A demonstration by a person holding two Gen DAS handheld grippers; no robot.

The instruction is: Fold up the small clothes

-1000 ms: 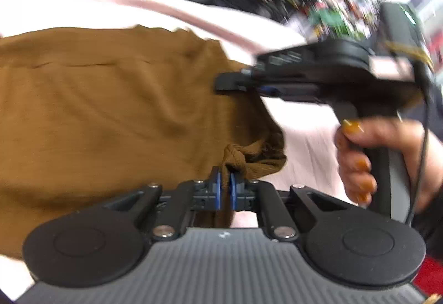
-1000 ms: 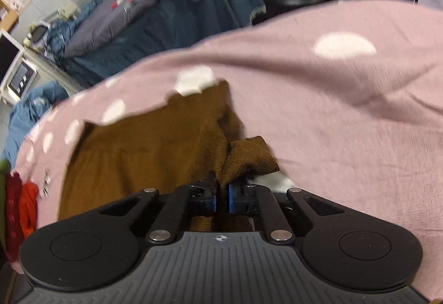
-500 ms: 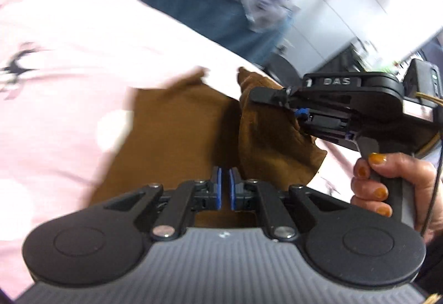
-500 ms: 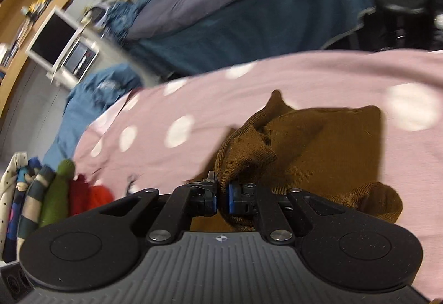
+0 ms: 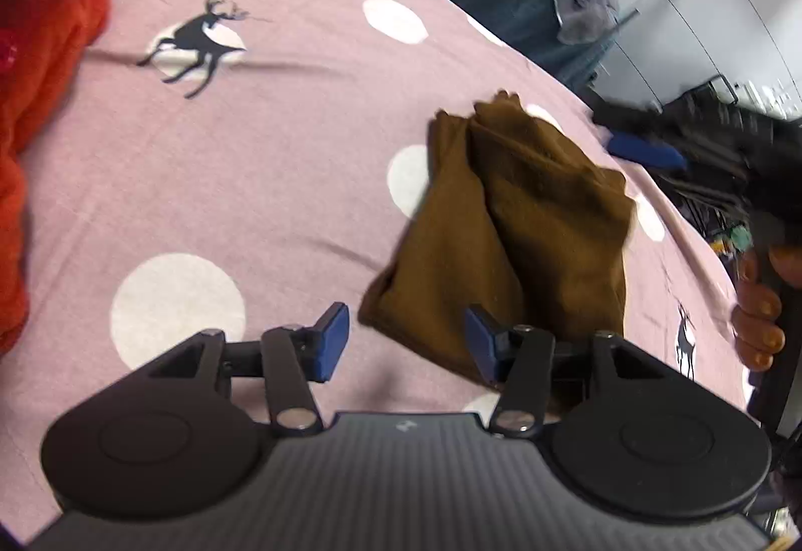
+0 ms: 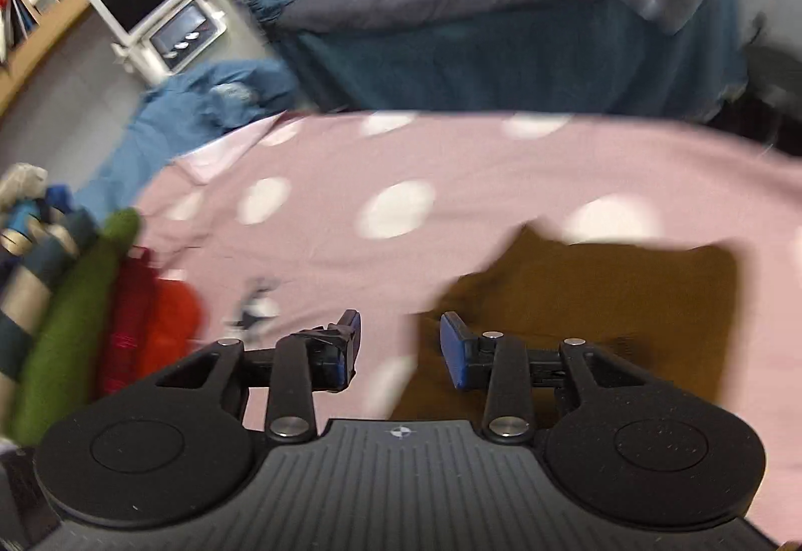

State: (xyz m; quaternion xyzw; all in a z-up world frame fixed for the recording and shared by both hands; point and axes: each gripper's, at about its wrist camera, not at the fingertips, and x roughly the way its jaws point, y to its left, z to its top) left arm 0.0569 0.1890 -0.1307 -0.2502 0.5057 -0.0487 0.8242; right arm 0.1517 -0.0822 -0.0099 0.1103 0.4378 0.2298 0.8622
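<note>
**Brown garment folded on the dotted pink sheet**

On the pink sheet point(image 5: 280, 180) with white dots, the brown garment point(image 5: 516, 230) lies folded over itself, one flap across the other. Above its near edge, the left gripper point(image 5: 405, 340) has its jaws spread apart and holds nothing. The right gripper point(image 6: 399, 345) is likewise spread wide and empty, beside the garment's left edge. Red clothes point(image 6: 155, 325) lie piled at the sheet's left side.

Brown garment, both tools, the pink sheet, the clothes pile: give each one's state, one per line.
Brown garment: folded, lying loose on the sheet.
Left tool: open, empty.
Right tool: open, empty.
Pink sheet: spread out, lightly creased.
Clothes pile: heaped at the sheet's edge.
</note>
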